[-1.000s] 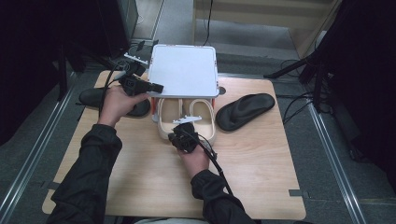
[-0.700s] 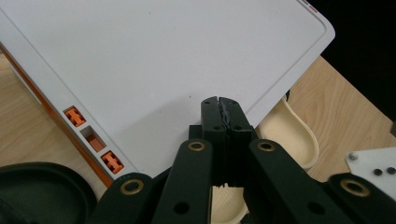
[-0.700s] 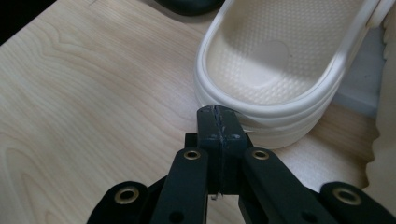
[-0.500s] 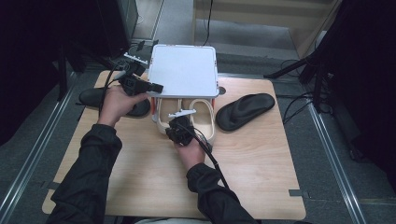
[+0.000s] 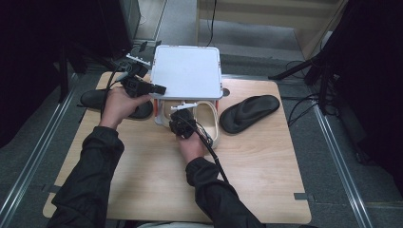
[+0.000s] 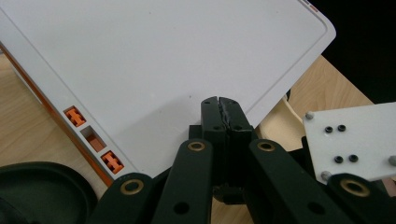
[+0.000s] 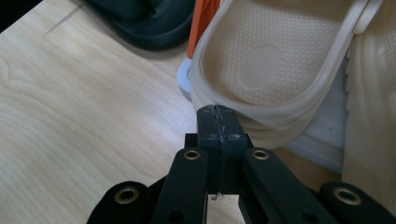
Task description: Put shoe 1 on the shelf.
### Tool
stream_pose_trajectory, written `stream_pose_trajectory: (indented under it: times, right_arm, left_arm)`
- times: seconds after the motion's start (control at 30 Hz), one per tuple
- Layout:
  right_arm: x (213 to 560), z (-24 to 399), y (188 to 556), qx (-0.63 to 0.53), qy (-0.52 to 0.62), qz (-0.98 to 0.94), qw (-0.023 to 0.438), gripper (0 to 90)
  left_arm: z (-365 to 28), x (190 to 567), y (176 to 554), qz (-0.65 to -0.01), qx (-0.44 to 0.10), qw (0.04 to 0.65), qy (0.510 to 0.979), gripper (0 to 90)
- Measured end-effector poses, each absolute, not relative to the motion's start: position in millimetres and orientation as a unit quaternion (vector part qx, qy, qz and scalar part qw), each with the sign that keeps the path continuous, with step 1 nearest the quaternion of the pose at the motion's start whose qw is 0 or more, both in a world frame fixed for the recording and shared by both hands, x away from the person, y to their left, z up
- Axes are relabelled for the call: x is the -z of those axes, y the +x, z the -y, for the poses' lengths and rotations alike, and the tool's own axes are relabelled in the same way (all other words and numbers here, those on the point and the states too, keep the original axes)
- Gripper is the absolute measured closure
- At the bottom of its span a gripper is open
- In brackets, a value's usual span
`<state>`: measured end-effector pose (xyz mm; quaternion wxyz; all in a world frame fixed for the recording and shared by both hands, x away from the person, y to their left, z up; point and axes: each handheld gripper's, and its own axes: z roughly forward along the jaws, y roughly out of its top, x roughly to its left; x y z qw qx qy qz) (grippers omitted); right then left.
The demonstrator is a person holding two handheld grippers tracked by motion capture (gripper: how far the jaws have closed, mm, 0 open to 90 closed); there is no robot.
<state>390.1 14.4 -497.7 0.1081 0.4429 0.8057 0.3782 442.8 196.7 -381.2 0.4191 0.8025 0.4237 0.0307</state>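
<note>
Your right tool (image 7: pixel 218 122) is clenched on nothing, its tips just at the heel rim of the cream clog (image 7: pixel 275 60), centre frame, which sits under the white shelf (image 5: pixel 187 71). Your left tool (image 6: pixel 221 111), also clenched empty, hovers over that shelf's smooth top (orange clips along its edge). The clog is rubbery, dimpled inside. Black sandals (image 5: pixel 249 113) lie on the pale wood bench (image 5: pixel 256 175).
</note>
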Motion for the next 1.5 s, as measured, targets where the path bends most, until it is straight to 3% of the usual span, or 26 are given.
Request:
stream_pose_trajectory:
  times: [0.3, 0.63, 0.9, 1.5]
  right_arm:
    - [499.0, -17.2, 398.8, -0.374, 0.452, -0.802, 0.111, 90.0]
    - [489.1, -4.1, 380.9, -0.391, 0.443, -0.801, 0.091, 90.0]
    - [479.4, 21.3, 354.6, -0.412, 0.434, -0.799, 0.062, 90.0]
    - [479.7, 98.2, 305.3, -0.392, 0.425, -0.813, 0.073, 90.0]
  left_arm:
    - [-197.1, 381.5, 442.9, -0.425, -0.03, 0.42, 0.801, 90.0]
    - [-197.4, 381.2, 443.1, -0.424, -0.03, 0.419, 0.802, 90.0]
    - [-197.7, 381.3, 443.2, -0.424, -0.03, 0.42, 0.802, 90.0]
    - [-197.2, 381.2, 442.9, -0.425, -0.031, 0.419, 0.802, 90.0]
